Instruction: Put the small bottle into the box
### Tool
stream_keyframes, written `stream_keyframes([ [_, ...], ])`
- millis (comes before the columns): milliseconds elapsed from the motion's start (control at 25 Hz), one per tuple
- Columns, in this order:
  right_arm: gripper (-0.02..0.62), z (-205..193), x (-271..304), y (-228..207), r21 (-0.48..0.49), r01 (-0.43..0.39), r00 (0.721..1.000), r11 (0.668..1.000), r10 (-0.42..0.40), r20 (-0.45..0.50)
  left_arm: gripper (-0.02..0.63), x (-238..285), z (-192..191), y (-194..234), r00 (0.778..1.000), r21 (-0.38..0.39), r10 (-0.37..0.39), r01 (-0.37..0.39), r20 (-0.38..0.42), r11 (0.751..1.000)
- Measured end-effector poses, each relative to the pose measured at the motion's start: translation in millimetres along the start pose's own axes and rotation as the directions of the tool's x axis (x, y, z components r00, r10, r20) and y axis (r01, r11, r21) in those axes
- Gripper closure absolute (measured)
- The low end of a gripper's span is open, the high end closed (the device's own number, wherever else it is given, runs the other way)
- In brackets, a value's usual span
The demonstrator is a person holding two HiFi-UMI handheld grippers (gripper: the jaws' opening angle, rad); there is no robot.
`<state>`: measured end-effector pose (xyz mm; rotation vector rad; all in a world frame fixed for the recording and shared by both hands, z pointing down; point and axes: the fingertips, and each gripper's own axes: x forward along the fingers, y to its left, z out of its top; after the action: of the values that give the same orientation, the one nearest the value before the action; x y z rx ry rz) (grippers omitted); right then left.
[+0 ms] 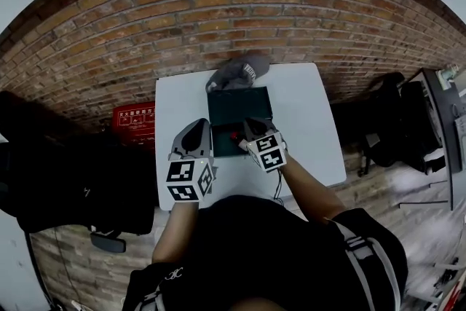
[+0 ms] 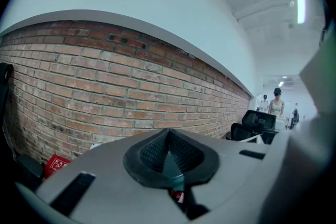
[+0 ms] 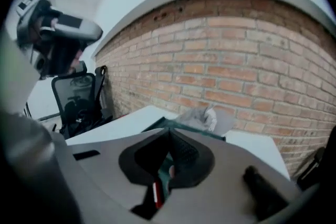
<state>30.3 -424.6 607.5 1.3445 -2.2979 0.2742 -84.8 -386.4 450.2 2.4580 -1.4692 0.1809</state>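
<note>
A dark green box [image 1: 240,109] stands open on the white table [image 1: 306,127]; its rim [image 3: 157,124] also shows in the right gripper view. The small bottle [image 1: 234,136], a bit of red and white, lies at the box's near edge between the two grippers. My right gripper [image 1: 251,125] is just right of it with its jaws together [image 3: 169,134]. The bottle [image 3: 156,194] shows through the slit under them, and I cannot tell whether the pads touch it. My left gripper [image 1: 198,126] is at the box's left side, shut [image 2: 169,136] and empty, with the bottle [image 2: 178,195] showing below it.
A grey cap [image 1: 237,71] lies against the box's far side, close to the brick wall. A red box [image 1: 133,120] sits on the floor left of the table. Black chairs stand at the left [image 1: 65,186] and right [image 1: 386,120]. A person [image 2: 275,103] stands far off.
</note>
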Motion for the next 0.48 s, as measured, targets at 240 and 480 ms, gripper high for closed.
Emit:
stream_keyframes([
  [240, 0.566, 99.8, -75.4, -32.9, 0.029, 0.151, 0.927, 0.988, -0.152, 0.343, 0.595, 13.2, 12.7, -13.8, 0.999, 0.034, -0.023, 0.022, 0.029, 0.999],
  [480, 0.568, 150.9, -139.9, -49.3, 0.109, 0.16, 0.863, 0.981, -0.193, 0.466, 0.595, 16.8, 32.5, -34.2, 0.995, 0.115, -0.029, 0.018, 0.093, 0.993],
])
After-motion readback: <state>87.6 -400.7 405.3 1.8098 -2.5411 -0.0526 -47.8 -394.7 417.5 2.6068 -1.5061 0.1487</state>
